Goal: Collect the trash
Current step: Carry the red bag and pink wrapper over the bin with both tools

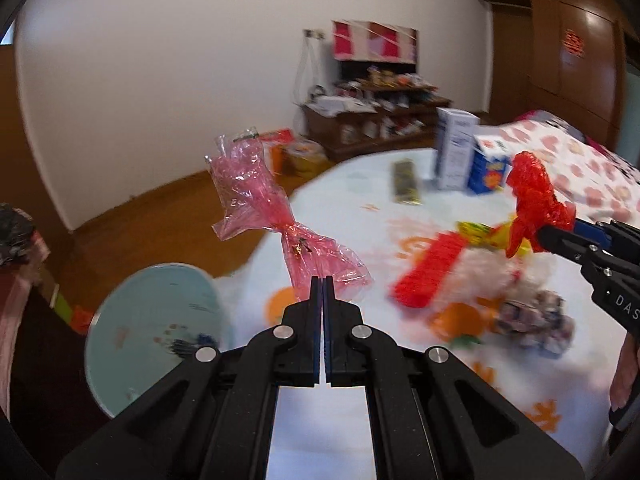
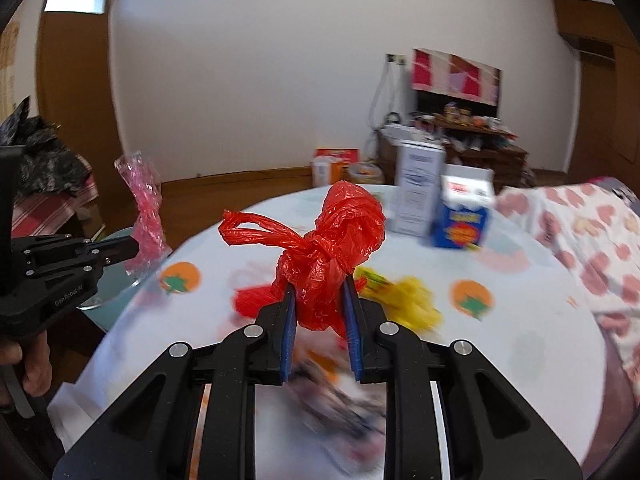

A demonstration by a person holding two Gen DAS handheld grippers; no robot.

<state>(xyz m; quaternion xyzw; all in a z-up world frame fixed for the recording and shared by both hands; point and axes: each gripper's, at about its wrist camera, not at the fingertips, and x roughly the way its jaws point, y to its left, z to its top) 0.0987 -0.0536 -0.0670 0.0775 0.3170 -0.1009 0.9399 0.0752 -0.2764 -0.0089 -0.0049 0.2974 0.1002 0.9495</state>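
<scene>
1 pink wrapper | 1 red bag | 2 cartons

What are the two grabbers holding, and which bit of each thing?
The left gripper pinches the pink cellophane wrapper by its bottom edge. The right gripper squeezes the knotted red plastic bag around its lower body, below the knot.

So it's a round table with a white cloth covered in orange fruit prints. Far side has a tall white carton next to a blue and white box; the middle's got blurry yellow wrappers and a red ridged plastic piece.
</scene>
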